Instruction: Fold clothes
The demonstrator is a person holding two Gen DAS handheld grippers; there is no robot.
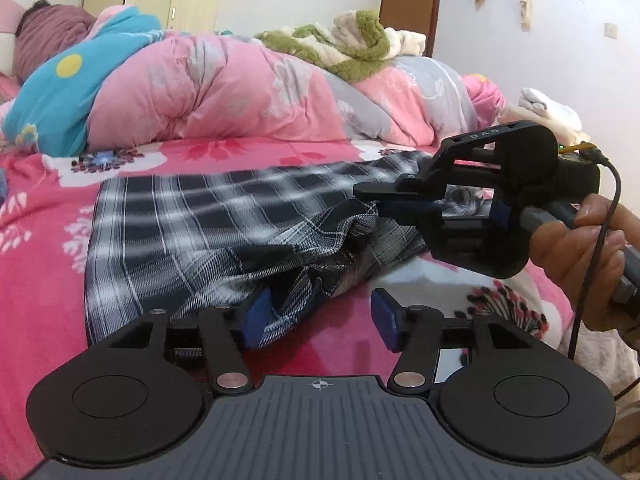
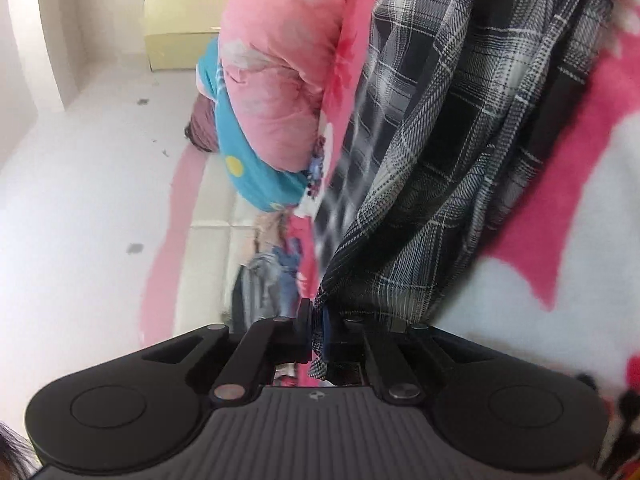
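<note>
Left gripper jaws: parted about halfway, gripping nothing; the plaid garment's near hem lies between the blue pads, against the left one only
Right gripper jaws: pinched tight on a bunched corner of the plaid garment, lifting it; a hand holds its handle
Plaid garment: one, black and white, spread on the bed, its right side gathered upward
Edges: bare pink floral sheet left of and in front of the garment
Behind the garment: one pink quilt, one green-and-cream fleece blanket
</note>
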